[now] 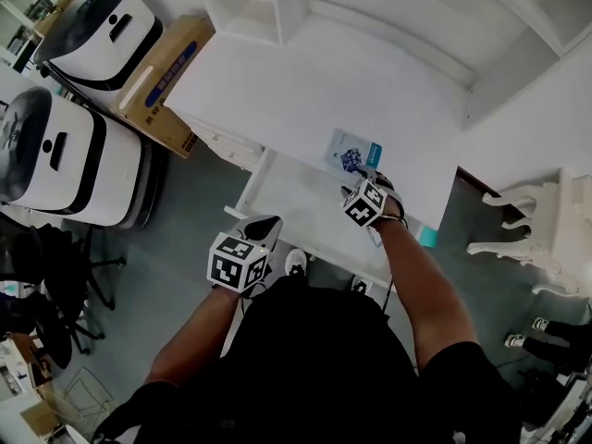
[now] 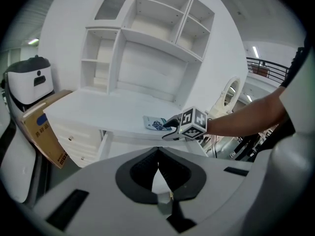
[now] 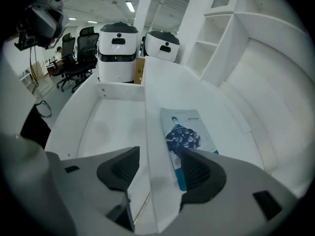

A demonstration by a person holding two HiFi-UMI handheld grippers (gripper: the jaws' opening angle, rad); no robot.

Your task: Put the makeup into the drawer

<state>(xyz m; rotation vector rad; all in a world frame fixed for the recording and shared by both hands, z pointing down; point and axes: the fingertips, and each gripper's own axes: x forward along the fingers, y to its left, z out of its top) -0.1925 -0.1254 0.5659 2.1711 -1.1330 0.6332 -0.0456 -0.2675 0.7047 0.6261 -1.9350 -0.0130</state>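
Hovering: your right gripper (image 3: 157, 168) hangs over the desk top (image 1: 305, 91), jaws spread wide, nothing between them.
Left gripper (image 2: 158, 168): jaws closed together, empty, the farther of your two.
Makeup packet (image 3: 184, 132): flat on the desk top, just beside the open drawer (image 3: 115, 124), not yet inside.
Bearing: it lies just ahead and slightly right of the right gripper's gap.
Long axis: runs straight away from that gripper, parallel to the desk's front edge, teal end nearest you.

My left gripper (image 2: 157, 160) has its jaws together on nothing; ahead, my right gripper (image 2: 171, 127) hangs just beside the makeup packet (image 2: 153, 123) on the white desk (image 2: 98, 109).
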